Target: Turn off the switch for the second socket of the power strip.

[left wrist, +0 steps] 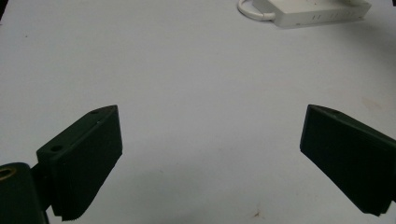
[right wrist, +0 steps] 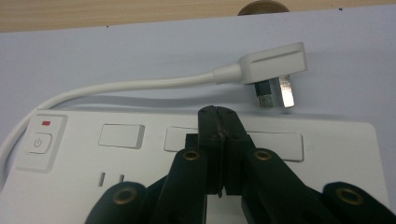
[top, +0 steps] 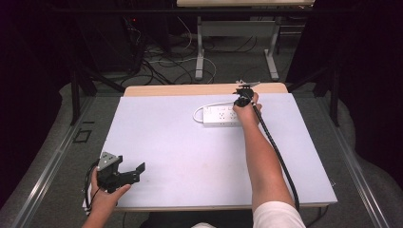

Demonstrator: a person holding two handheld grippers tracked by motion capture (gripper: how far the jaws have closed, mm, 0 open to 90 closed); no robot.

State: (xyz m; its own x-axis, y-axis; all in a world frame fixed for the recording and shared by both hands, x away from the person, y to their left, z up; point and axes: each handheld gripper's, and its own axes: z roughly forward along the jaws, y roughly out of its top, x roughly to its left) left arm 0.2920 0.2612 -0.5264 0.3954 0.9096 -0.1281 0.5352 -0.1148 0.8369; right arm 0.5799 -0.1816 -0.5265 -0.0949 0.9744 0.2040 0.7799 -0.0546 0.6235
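Observation:
A white power strip (top: 219, 116) lies at the far middle of the white table top (top: 190, 156). In the right gripper view the power strip (right wrist: 140, 158) shows a power button with a red mark at its left end. Its white cable (right wrist: 116, 86) loops round to a white plug (right wrist: 273, 65) lying loose on the table just beyond it. My right gripper (top: 244, 97) hovers over the strip, and the right gripper (right wrist: 218, 114) has its jaws pressed together with nothing visible between them. My left gripper (top: 130, 173) rests at the near left, and the left gripper (left wrist: 210, 140) is wide open over bare table. The strip (left wrist: 322, 14) shows far off.
A wooden table edge (top: 190, 89) runs behind the white surface. Beyond it on the floor are tangled cables (top: 161, 61) and the white legs of another table (top: 200, 47). Dark curtains close off both sides.

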